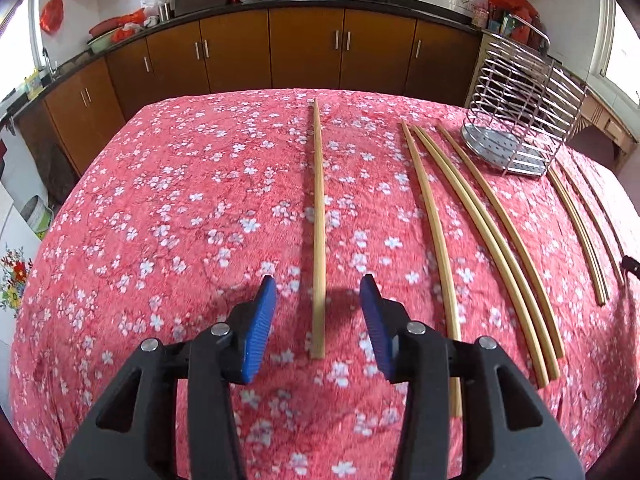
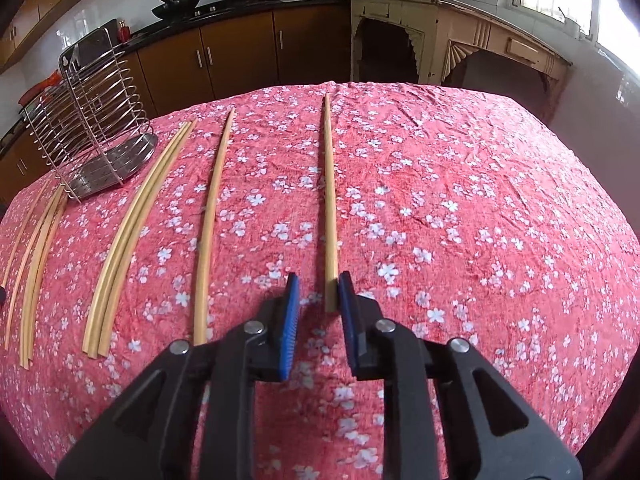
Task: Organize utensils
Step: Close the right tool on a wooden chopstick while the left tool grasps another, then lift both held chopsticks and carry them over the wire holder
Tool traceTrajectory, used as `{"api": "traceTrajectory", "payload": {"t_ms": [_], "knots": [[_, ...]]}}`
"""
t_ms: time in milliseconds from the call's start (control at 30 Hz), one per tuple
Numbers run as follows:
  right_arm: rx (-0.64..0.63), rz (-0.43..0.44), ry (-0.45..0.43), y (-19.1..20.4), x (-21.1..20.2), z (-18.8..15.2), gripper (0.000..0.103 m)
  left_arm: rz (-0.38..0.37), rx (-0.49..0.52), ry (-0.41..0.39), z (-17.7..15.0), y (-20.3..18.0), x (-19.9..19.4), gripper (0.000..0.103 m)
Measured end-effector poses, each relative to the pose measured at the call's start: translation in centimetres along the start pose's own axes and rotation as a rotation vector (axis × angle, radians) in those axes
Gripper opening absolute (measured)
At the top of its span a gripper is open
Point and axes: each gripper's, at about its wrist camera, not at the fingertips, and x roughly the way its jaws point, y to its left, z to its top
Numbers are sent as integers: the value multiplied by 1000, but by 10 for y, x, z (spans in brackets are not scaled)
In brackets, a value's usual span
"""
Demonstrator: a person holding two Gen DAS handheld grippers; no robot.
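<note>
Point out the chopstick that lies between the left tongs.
It is the lone chopstick farthest left on the flowered cloth, its near end between the open left tongs. The other chopsticks lie in a spread toward the metal rack.

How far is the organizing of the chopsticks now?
Done: nothing, the wire holder looks empty. In hand: nothing gripped; the left tool and the right tool each straddle one chopstick, open. Left: all chopsticks lie on the cloth.
</note>
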Motion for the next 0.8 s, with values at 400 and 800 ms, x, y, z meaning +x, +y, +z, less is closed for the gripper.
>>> {"api": "traceTrajectory", "payload": {"t_ms": [400,800], "knots": [[14,11,-53,-5,-30,-15,8,20,-20,-15,-10,6,-16,7],[-21,-4,-239,-5,-97,-4,8,8,-15,-218,5,4,-87,7]]}}
